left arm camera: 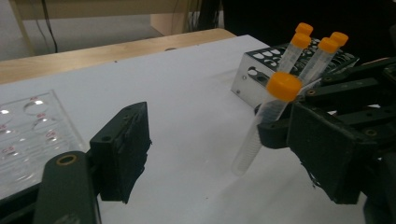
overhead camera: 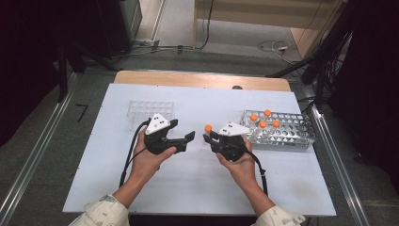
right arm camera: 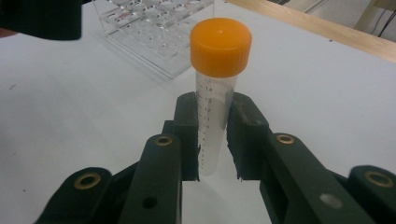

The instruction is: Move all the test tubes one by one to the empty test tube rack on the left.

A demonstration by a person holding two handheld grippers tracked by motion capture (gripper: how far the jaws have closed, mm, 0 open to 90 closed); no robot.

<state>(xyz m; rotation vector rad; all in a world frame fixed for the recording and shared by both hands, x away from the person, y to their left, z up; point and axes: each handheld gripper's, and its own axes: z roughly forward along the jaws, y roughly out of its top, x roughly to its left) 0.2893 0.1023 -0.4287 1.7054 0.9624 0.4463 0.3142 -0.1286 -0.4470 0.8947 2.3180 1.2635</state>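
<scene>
Clear plastic rack sits far left on the white counter, wells empty as far as the high view shows; probably the destination for the tubes, since it stands unloaded and within easy reach of the left hand.

Left gripper is just right of and nearer than that rack, held by the left hand with its jaws pointed right, toward the other gripper. Jaws stand wide with nothing between them; the left gripper view shows bare counter in the gap. Judgement: opened in readiness to receive, aimed at the tube rather than at either rack.

Centre of counter: the tube, clear, graduated, orange screw cap, is clamped in the right gripper. In the right gripper view both pads press on the body below the cap, well above the tip. Tube is near upright, leaning slightly, lifted clear of the counter as seen in the left gripper view. Grip placed mid-body leaves the cap and upper wall free, and likewise the lower end, so a second gripper has room to take hold.

Right hand carries this gripper just left of the metal rack.

Metal rack stands at right, perforated top, with four orange-capped tubes still seated, clustered at its far left end. Likely the supply. Tubes lean in their holes, loose fit.
</scene>
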